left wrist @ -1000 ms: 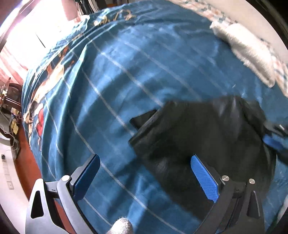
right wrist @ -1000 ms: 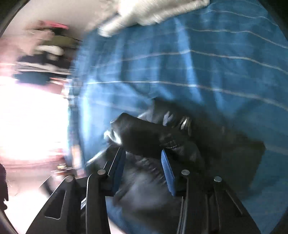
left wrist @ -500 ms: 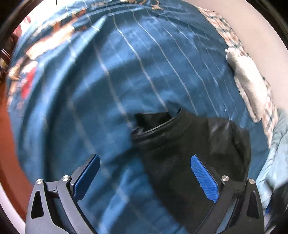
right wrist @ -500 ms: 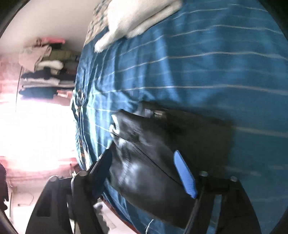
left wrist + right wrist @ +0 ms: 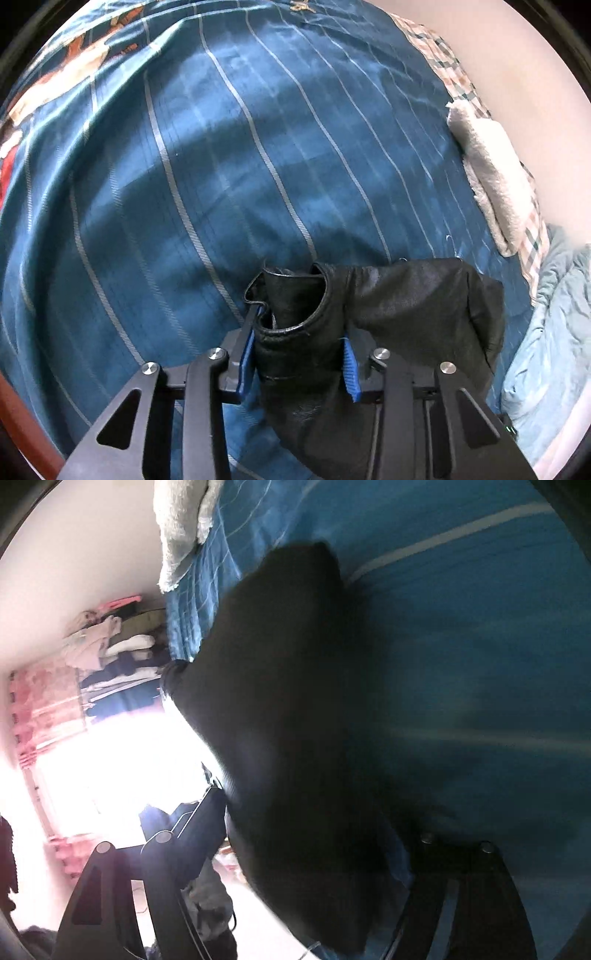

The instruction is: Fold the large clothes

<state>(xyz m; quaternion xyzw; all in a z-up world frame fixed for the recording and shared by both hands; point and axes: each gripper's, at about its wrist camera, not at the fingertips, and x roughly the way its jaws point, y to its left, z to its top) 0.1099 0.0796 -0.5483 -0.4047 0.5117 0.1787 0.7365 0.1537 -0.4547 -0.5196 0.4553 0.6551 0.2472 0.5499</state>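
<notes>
A black leather-like garment (image 5: 399,314) is folded into a thick bundle over the blue striped bedspread (image 5: 221,166). My left gripper (image 5: 299,347) is shut on its collar end, with the blue pads (image 5: 246,354) pressed on both sides of the bundle. In the right wrist view the same garment (image 5: 295,738) is a dark, blurred mass that fills the space between the fingers of my right gripper (image 5: 314,834). The right fingertips are hidden behind the cloth, so its grip does not show.
A white fluffy towel (image 5: 491,173) lies at the bed's far right edge by the wall. A light blue quilt (image 5: 554,332) is bunched at the right. Stacked clothes (image 5: 110,653) and a bright window show beyond the bed in the right wrist view.
My left gripper went from wide open above the garment to shut on its collar end. My right gripper moved in close and the garment now fills its view.
</notes>
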